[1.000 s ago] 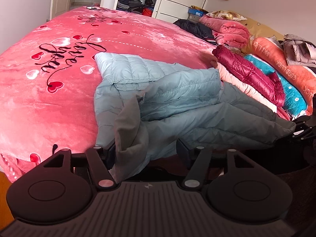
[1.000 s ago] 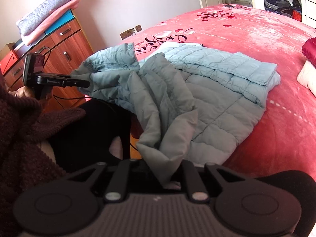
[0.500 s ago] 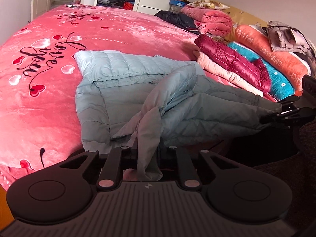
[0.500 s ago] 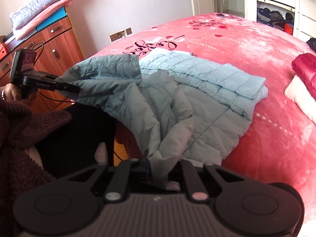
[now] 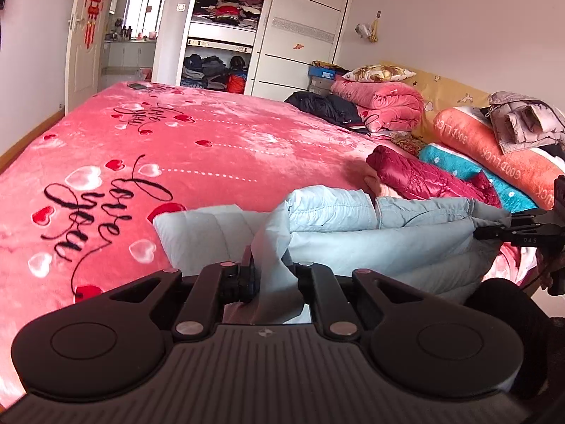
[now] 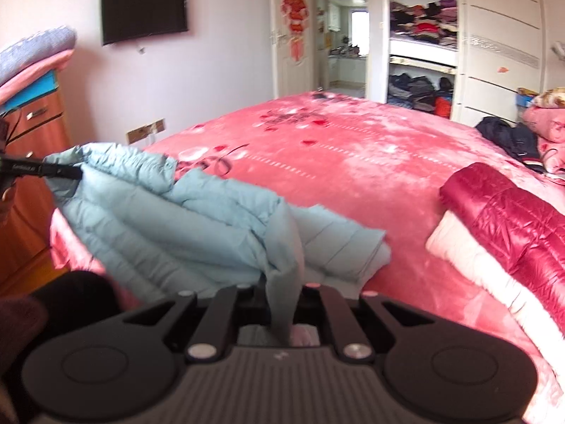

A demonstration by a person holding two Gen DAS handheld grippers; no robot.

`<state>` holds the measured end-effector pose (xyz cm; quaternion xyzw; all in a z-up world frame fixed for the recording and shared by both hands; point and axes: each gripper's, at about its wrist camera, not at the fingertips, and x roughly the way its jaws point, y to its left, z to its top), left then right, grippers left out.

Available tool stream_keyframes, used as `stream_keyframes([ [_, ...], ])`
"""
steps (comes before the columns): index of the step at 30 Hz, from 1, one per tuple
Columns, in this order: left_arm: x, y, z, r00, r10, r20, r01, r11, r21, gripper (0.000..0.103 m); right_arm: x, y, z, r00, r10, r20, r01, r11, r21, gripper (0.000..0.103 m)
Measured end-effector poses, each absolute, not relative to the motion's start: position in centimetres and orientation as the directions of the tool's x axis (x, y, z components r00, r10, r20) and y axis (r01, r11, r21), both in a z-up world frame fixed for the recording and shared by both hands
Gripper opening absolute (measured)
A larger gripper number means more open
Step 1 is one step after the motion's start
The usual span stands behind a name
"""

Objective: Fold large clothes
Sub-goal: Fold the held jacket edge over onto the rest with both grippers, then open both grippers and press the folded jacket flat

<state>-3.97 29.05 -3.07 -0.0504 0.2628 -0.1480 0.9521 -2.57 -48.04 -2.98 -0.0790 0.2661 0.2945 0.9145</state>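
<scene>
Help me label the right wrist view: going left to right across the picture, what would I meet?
Wooden dresser → light blue down jacket held in the right gripper → folded red jacket on the pink bedspread.

walls white | open wardrobe [image 5: 226, 35] | wall TV [image 6: 144, 12] | wooden dresser [image 6: 31, 162]

Both claws have lifted the blue jacket [image 5: 370, 233] up high; its near edge now hangs stretched between the left claw [image 5: 272, 275] and the right claw [image 6: 282, 304], over the part on the bed [image 6: 353, 162]
</scene>
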Motion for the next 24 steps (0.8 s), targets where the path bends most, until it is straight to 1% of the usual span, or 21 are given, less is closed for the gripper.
stream_keyframes([
  [4,1.2,27.9,-4.6,0.824,-0.251,-0.509,0.219,0.968,-0.123,0.012,1.7,-47.5,-3.7,0.729,0.454,-0.512,-0.525,0.851,0.008,0.003],
  [7,5.0,26.9,-5.9,0.822,-0.209,-0.530,0.189,0.978,-0.092,0.012,4.7,-46.8,-4.5,0.756,0.411,-0.510,-0.490,0.871,-0.024,0.003],
  [14,11.1,27.2,-7.8,0.802,-0.136,-0.581,0.100,0.990,-0.094,0.016,11.2,-46.8,-6.5,0.784,0.340,-0.519,-0.416,0.909,-0.032,0.003],
  [18,12.9,27.5,-8.5,0.787,-0.085,-0.611,0.038,0.995,-0.089,0.016,14.9,-47.3,-8.4,0.780,0.303,-0.547,-0.351,0.936,0.018,0.003],
  [24,14.7,28.7,-9.9,0.778,-0.032,-0.628,-0.036,0.995,-0.097,0.016,17.7,-48.9,-10.6,0.767,0.302,-0.566,-0.251,0.953,0.168,0.004],
])
